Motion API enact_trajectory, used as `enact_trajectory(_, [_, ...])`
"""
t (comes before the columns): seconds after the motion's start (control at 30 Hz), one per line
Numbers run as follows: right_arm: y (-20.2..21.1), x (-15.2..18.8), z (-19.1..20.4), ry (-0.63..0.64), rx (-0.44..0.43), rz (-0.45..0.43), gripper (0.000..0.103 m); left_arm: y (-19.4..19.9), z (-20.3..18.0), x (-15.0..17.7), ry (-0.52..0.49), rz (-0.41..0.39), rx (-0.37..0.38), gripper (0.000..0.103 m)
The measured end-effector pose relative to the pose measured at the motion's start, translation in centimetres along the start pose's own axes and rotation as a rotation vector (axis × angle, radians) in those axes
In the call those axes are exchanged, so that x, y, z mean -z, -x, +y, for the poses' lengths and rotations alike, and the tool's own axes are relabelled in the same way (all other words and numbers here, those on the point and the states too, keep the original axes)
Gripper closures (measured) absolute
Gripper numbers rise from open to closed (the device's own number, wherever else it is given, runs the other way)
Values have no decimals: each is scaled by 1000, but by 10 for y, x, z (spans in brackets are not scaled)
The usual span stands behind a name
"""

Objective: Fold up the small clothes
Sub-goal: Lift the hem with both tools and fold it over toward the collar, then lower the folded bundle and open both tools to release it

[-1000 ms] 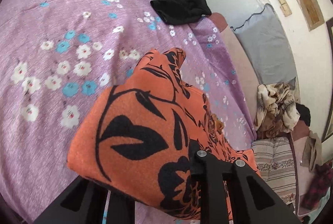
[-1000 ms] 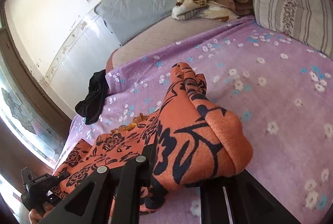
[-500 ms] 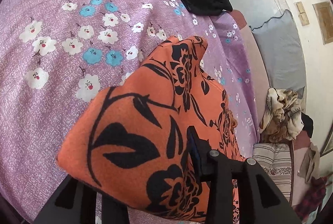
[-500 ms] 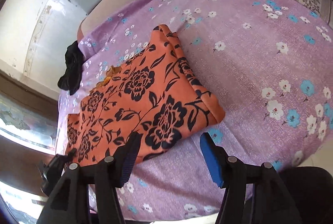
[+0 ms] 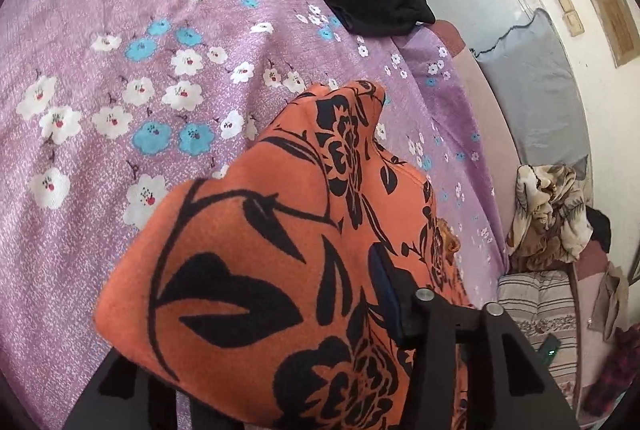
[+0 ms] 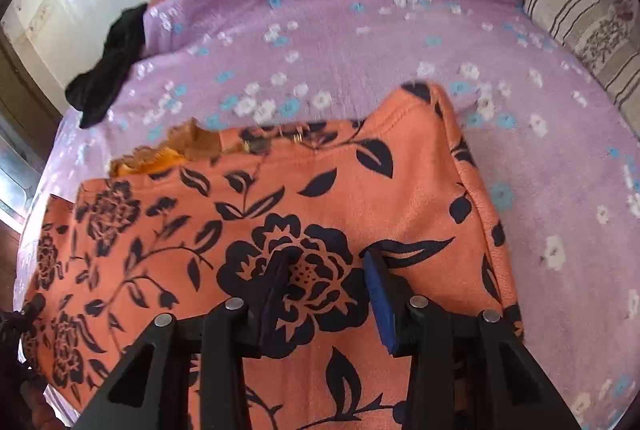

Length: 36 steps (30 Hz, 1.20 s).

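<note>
Your left gripper (image 5: 280,362) sits under a raised fold of the orange floral garment (image 5: 256,270); the cloth drapes over the left finger and hides it, while the right finger's dark pad (image 5: 386,294) stands clear beside the fabric, so you cannot tell from this view whether the pads still press the cloth. Its jaws have just been opening, with the fold lying across them. Behind, the purple flowered bedsheet (image 5: 120,78) covers the bed, and a crumpled black garment (image 5: 372,8) lies near its far edge. Further right stand a grey pillow (image 5: 536,90), a heap of beige patterned cloth (image 5: 548,214) and a striped cushion (image 5: 532,306). In the right wrist view the orange garment (image 6: 248,230) lies flat on the sheet (image 6: 360,42), with a yellow-brown lace edge (image 6: 172,150) showing at its far left side. Your right gripper (image 6: 324,290) hovers over a black printed flower, fingers moderately apart, nothing gripped; its jaws have just been closing. The view is motion-blurred.
</note>
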State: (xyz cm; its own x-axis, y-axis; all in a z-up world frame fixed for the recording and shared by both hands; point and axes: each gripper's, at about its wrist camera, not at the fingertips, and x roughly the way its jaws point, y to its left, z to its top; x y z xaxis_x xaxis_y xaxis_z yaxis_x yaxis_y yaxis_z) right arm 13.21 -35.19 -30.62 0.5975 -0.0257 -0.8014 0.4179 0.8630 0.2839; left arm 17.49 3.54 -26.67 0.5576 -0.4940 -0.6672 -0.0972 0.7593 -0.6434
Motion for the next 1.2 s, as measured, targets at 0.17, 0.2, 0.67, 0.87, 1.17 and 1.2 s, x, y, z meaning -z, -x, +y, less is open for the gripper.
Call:
enact_trajectory(0.17, [31, 11, 29, 18, -218, -14, 60, 3, -12, 2, -70, -41, -25, 74])
enact_trajectory(0.2, [32, 16, 37, 30, -267, -4, 60, 3, -15, 2, -79, -46, -26, 74])
enact_trajectory(0.67, [36, 19, 2, -199, -530, 66, 59, 31, -68, 17, -385, -147, 18, 81])
enact_trajectory(0.87, [23, 12, -52, -415, -709, 118, 56, 41, -126, 42, -571, -149, 39, 81])
enact_trajectory(1.17, [17, -2, -99, -615, -893, 128, 42, 9, -233, 131, -904, -12, 54, 81])
enact_trajectory(1.2, [15, -4, -103, -621, -907, 138, 40, -2, -242, 147, -950, 22, 48, 80])
